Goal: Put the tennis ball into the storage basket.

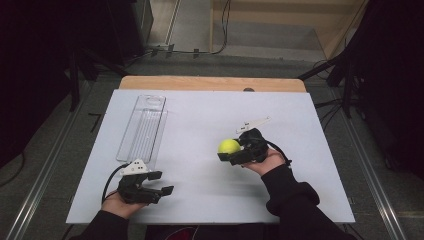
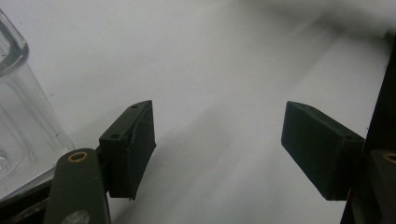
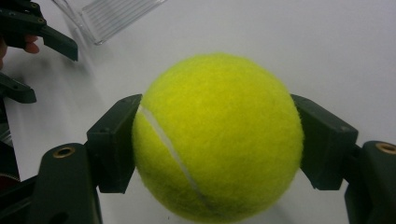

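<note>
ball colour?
Yellow-green tennis ball with a white seam; clearest in the right gripper view.

Black sleeves; black tongs (image 1: 161, 183) with brass-ringed screw holes, black cables.

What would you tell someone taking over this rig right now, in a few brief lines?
Right gripper: shut on the tennis ball, one jaw on each side, mid-table right of centre.
Left gripper: open and holding nothing, near the front edge of the white table.
Clear plastic tray: far left, nothing visible in it, just beyond the left gripper.
Done: ball gripped.
Left: probably carrying the ball across to the tray and releasing it there.
</note>
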### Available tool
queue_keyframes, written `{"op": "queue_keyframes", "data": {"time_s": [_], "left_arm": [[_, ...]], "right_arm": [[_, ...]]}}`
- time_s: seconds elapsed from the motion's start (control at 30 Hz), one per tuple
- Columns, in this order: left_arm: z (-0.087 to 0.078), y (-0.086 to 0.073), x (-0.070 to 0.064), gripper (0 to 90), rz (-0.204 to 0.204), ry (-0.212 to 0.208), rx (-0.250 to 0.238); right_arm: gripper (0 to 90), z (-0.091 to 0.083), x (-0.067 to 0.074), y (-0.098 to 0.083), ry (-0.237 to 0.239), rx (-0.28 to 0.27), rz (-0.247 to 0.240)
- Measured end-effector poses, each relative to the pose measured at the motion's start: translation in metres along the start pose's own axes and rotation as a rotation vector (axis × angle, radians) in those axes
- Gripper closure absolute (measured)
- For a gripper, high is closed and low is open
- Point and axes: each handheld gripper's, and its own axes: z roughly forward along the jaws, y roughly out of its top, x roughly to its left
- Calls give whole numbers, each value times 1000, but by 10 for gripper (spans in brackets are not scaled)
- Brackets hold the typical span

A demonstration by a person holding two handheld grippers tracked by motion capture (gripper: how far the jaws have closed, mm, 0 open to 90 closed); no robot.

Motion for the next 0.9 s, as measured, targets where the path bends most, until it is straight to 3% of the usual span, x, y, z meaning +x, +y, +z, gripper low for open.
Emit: {"op": "queue_keyframes", "data": {"time_s": [0.9], "left_arm": [[-1, 0, 0, 264, 0, 4, -4]], "right_arm": [[232, 19, 15, 31, 45, -11, -25]]}}
